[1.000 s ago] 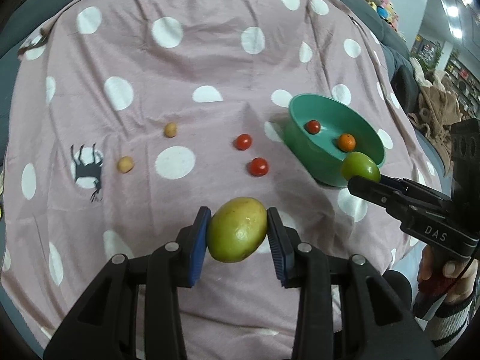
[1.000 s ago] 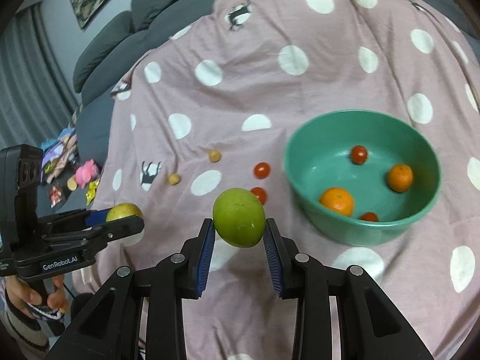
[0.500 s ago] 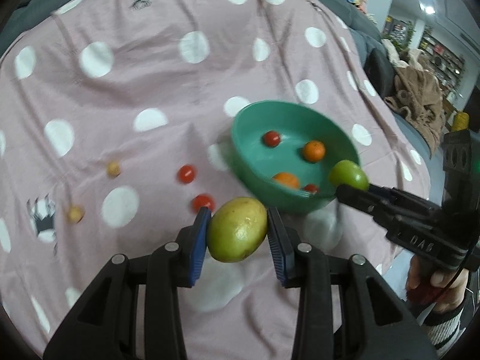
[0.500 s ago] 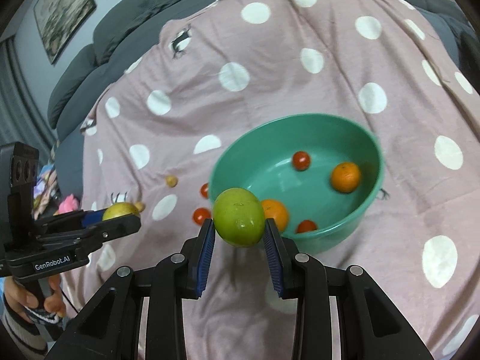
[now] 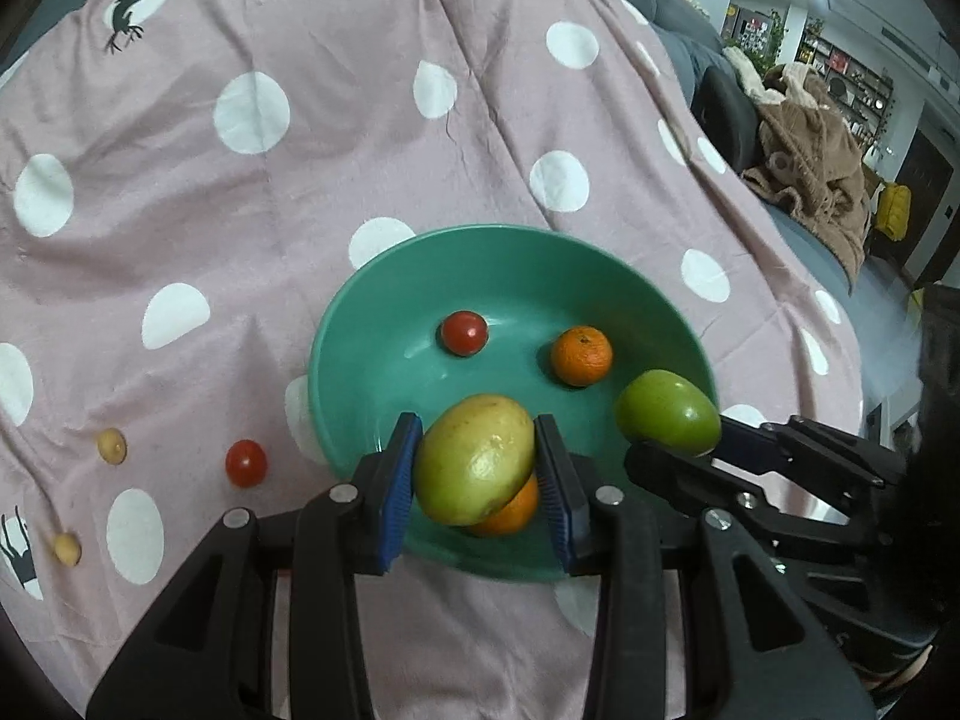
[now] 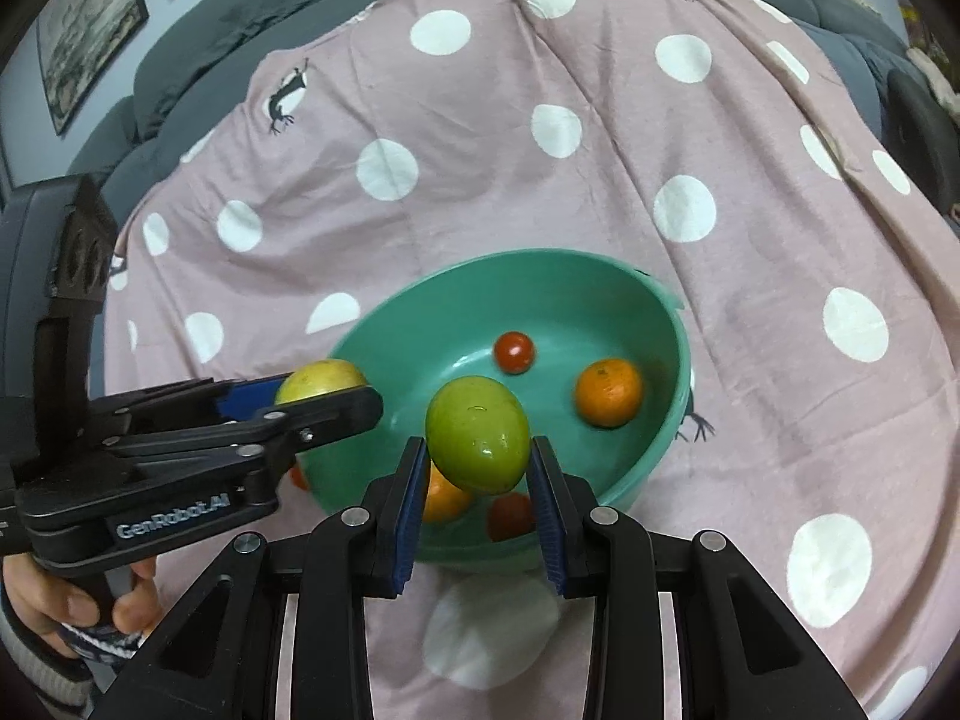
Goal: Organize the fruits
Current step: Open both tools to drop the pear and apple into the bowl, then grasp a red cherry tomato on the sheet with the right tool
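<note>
My left gripper [image 5: 477,471] is shut on a yellow-green fruit [image 5: 474,459] and holds it over the near side of the teal bowl [image 5: 360,324]. My right gripper [image 6: 474,468] is shut on a green fruit [image 6: 478,434], also above the bowl [image 6: 600,276]. Each gripper shows in the other's view, the left [image 6: 324,396] with its fruit [image 6: 321,378], the right [image 5: 672,438] with its fruit [image 5: 667,412]. In the bowl lie a red tomato [image 5: 463,332], an orange [image 5: 581,355], a second orange [image 5: 510,510] and another tomato [image 6: 510,516].
The bowl sits on a pink cloth [image 5: 300,180] with white dots. Left of the bowl on the cloth lie a red tomato [image 5: 245,462] and two small yellow fruits [image 5: 111,446] [image 5: 66,548]. A brown blanket [image 5: 810,162] lies at the far right.
Both grippers have moved with their fruits from beside the bowl to above it. The bowl now fills the middle of both views.
</note>
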Motion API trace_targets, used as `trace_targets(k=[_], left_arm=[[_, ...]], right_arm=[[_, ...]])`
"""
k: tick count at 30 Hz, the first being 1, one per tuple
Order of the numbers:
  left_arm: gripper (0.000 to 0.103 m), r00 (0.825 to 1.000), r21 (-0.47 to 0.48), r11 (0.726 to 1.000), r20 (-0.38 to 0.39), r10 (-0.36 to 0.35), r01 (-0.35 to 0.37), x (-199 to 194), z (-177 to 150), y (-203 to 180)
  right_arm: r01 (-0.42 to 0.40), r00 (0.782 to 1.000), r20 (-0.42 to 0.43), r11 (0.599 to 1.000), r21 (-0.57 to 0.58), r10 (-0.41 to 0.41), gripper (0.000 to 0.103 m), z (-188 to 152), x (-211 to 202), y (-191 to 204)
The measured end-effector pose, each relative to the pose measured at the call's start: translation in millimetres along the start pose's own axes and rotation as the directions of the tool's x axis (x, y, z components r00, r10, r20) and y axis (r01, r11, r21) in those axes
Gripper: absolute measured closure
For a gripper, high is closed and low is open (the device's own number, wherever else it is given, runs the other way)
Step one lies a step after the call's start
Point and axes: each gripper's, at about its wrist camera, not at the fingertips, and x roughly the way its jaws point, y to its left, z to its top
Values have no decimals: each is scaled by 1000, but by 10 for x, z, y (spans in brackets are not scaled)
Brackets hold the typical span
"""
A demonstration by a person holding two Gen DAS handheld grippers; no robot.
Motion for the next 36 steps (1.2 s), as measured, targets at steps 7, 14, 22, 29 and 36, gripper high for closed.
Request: trace_targets(k=[7,14,22,29,36], left_arm=[[50,1000,1,1000,-11,16,-16,76,-19,65],[35,999,-42,999,40,11,-9,-164,-92,204],[22,995,-145,984,-17,100,-102,-676,-843,760],[22,979,-331,923,-120,163,-194,-1150,-1721,1308],[22,981,-408,892,-107,162,-192,-1431,-2043,1411]], right_arm=[[54,998,-20,998,-28,-55,68,19,104,12],[81,997,1,997,-11,-81,59,25,6,9],[3,1000,13,998,70,-4,59,-128,-290,-85],[-73,997,-11,996,53,73,59,-298,-432,98],[-136,988,-82,990,-36,132,59,-423,-345,604]])
